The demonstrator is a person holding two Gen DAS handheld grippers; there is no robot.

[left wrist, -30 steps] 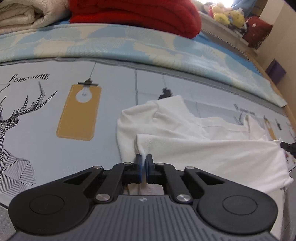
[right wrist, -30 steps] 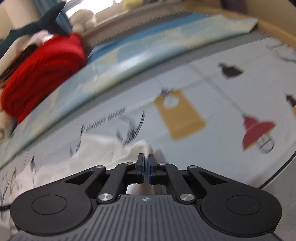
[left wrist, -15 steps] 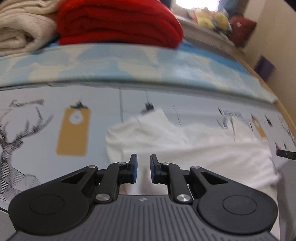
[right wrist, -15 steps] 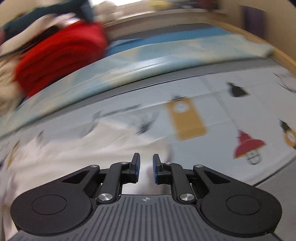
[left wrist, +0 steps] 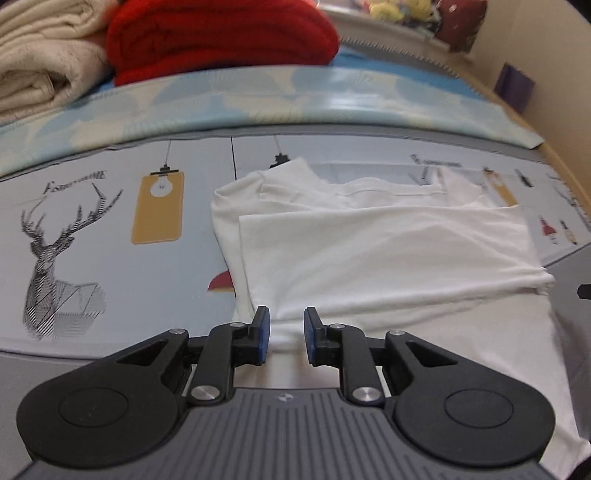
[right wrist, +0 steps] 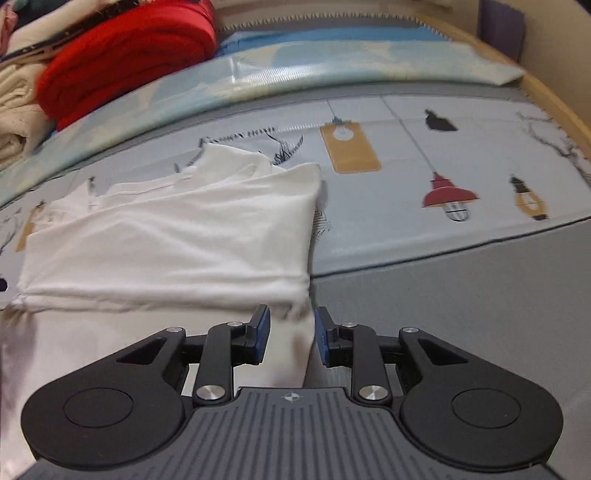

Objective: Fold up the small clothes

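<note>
Both grippers tilt steeply down. Left gripper (left wrist: pixel 286 334) and right gripper (right wrist: pixel 291 334) are opening, gripping nothing; the folded white shirt (left wrist: pixel 388 251) runs nine-to-three.

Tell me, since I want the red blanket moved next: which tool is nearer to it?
Left, though only slightly. The left tool faces the red blanket almost straight across the white shirt. The right tool, jaws also opening, sees it far off to its left.

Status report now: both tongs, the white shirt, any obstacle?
Left tongs opening, nothing gripped. Right tongs opening, nothing gripped. White shirt lies half folded on the bed sheet. Nothing in the way.
</note>
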